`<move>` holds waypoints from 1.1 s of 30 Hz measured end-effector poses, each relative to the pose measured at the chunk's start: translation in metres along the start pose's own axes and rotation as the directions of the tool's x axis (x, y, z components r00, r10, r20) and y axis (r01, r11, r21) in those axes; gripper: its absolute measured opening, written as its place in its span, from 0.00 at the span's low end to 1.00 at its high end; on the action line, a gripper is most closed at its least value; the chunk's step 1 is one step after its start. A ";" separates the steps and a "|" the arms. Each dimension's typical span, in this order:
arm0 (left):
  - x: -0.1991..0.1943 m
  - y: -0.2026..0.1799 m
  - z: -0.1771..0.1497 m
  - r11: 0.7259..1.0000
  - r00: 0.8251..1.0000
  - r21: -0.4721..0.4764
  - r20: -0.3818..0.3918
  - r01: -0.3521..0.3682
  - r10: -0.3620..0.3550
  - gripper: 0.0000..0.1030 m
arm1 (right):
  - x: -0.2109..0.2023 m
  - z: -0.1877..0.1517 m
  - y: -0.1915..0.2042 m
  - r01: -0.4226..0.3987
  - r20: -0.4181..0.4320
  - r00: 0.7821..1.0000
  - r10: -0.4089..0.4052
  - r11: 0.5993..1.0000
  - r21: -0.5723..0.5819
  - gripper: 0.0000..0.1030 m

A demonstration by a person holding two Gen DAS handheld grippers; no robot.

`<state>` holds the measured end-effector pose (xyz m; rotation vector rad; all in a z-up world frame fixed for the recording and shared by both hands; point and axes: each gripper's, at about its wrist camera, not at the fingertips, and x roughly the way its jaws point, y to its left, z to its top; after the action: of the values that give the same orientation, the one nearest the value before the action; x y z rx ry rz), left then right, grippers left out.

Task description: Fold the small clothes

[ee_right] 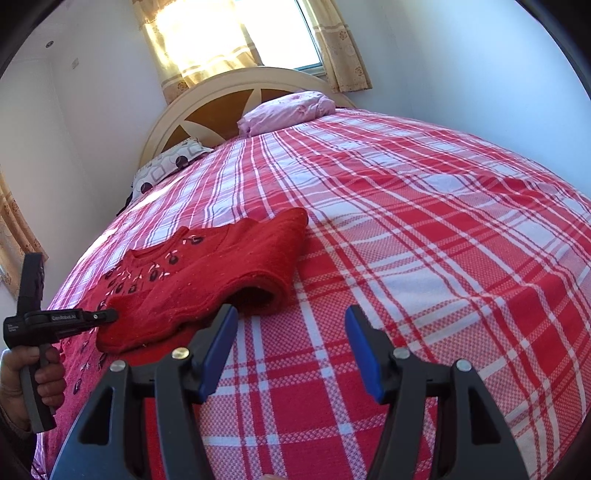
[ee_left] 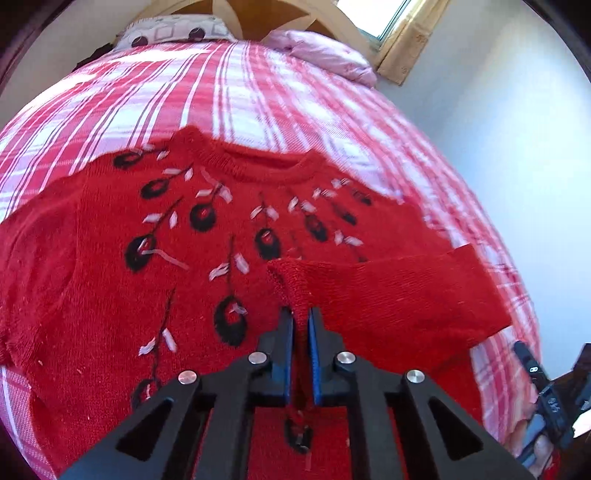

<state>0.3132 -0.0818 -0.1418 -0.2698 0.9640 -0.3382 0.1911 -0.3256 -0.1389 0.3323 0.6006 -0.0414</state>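
Left gripper jaws pinch my red sweater's sleeve cuff.
Right gripper jaws stand open over the plaid bed.

bed: red-white plaid cover | headboard: far, arched, cream and brown | pillows: pink and patterned, far end | window: sunlit, beige curtains | walls: pale

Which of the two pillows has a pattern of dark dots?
The white pillow on the left by the headboard; it bears grey squares and dark dots. The other pillow, to its right, is plain pink.
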 end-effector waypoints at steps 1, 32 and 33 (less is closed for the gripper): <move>0.000 -0.002 0.001 1.000 1.000 0.007 0.004 0.003 -0.003 0.07 | 0.001 0.000 -0.001 -0.002 -0.003 1.000 0.002 1.000 0.005 0.62; -0.020 -0.011 0.009 0.989 0.991 0.127 0.119 -0.076 0.061 0.04 | 0.006 -0.006 -0.007 -0.015 -0.020 1.000 0.016 0.999 0.045 0.65; -0.028 -0.010 0.012 0.989 0.989 0.129 0.133 -0.076 0.058 0.04 | 0.006 -0.007 -0.008 -0.016 -0.022 1.000 0.017 0.999 0.049 0.65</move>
<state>0.3072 -0.0791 -0.1105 -0.1342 0.8172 -0.3183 0.1914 -0.3310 -0.1498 0.3853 0.6197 -0.0368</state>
